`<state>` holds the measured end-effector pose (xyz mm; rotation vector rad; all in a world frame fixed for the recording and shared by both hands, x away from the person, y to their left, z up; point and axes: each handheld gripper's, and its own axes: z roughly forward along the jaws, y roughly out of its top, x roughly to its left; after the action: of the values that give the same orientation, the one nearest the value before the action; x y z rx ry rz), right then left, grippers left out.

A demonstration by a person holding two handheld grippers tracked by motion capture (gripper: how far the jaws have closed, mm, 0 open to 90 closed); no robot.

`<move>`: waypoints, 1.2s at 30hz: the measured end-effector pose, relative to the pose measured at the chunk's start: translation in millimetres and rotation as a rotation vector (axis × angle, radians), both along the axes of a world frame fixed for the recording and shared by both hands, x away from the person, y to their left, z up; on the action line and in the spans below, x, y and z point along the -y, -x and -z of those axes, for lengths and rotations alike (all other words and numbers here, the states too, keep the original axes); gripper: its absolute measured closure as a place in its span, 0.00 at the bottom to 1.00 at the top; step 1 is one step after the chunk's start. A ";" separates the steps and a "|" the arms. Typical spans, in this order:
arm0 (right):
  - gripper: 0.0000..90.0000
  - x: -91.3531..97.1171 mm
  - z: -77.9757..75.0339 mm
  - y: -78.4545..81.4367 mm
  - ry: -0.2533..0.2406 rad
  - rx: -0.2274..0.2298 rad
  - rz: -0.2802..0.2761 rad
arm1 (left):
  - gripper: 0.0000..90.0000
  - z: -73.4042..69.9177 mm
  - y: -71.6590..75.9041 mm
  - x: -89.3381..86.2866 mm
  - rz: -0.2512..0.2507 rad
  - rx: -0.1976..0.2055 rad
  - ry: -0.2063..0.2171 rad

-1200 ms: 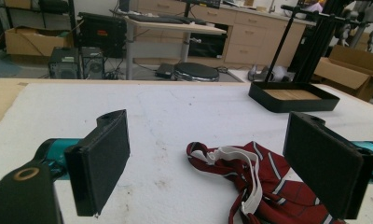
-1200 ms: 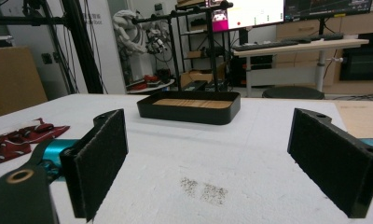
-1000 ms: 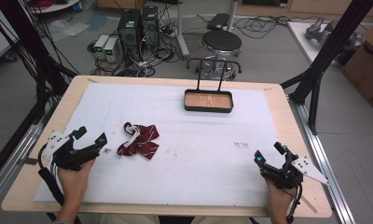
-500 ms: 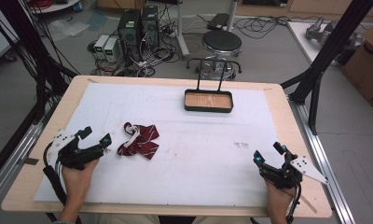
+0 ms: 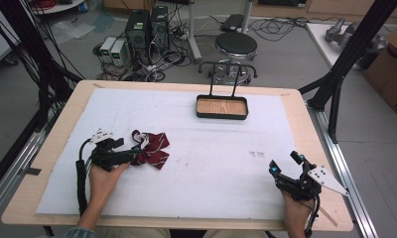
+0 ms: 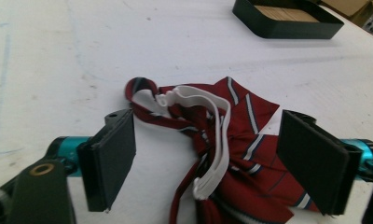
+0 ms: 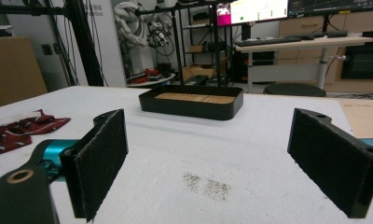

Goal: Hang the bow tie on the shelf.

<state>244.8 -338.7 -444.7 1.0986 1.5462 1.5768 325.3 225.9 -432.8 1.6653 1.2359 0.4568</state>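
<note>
Left tongs (image 6: 205, 161) wide, just closing a little, straddling red striped bow tie (image 6: 231, 154) without pressing it; right tongs (image 7: 224, 161) gaping, holding nothing, far across table (image 5: 211, 163).

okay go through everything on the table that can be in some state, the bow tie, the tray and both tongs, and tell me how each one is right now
Bow tie: lying crumpled on the white sheet, white strap loose on top, not gripped.
Tray: upright at the far side of the table, nothing in it, wooden bottom showing.
Left tongs: open, jaws either side of the bow tie and just been closing, pads not pressing yet.
Right tongs: open, nothing between the jaws, near the right front corner.
</note>
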 end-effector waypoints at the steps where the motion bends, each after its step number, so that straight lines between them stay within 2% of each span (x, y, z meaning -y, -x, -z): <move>1: 0.12 -0.3 0.0 -0.1 0.000 0.000 0.001 | 0.26 0.2 -2.4 3.8 0.005 -0.007 -0.009; 5: 0.12 -0.7 0.0 0.1 -0.001 -0.004 0.001 | 0.29 1.7 -12.5 20.3 0.017 -0.048 -0.057; 6: 0.12 -0.7 0.0 0.0 -0.001 -0.005 0.001 | 0.31 3.2 -15.7 26.2 0.012 -0.054 -0.091; 10: 0.12 -0.6 0.0 -0.2 0.003 0.000 -0.002 | 0.38 6.3 -19.9 30.9 -0.005 -0.084 -0.118; 14: 0.12 -1.3 -0.2 -0.1 0.002 -0.003 -0.005 | 0.40 10.0 -23.4 31.2 -0.042 -0.111 -0.148; 16: 0.12 -1.0 -0.1 -0.1 0.005 -0.002 -0.006 | 0.43 11.1 -24.3 31.2 -0.040 -0.118 -0.137; 22: 0.12 -1.4 -0.3 -0.1 0.005 -0.001 -0.007 | 0.46 12.2 -24.4 35.4 -0.031 -0.109 -0.156; 36: 0.12 -1.7 -0.4 -0.4 0.010 0.000 -0.006 | 0.54 15.0 -25.7 37.2 -0.028 -0.128 -0.177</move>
<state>245.2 -337.0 -444.3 1.0893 1.5574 1.5717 351.0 188.6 -447.7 1.8531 1.3459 0.4945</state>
